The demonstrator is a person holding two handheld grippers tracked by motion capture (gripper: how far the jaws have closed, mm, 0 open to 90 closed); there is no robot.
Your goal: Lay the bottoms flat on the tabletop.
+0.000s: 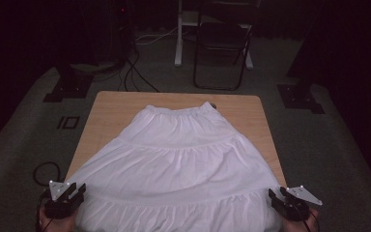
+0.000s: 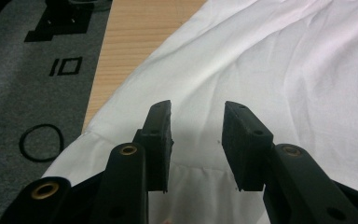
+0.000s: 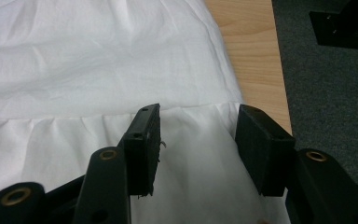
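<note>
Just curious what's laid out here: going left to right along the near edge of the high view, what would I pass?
Cable loop on the floor → left tool → white skirt → right tool.

Skirt point(image 1: 178, 159) spread on table point(image 1: 111, 108), waistband far; chair point(image 1: 222, 48) beyond table's far edge.

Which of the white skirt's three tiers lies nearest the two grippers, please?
The bottom ruffled tier, below the lower gathered seam at the table's near edge; the others lie farther up toward the waistband.
</note>
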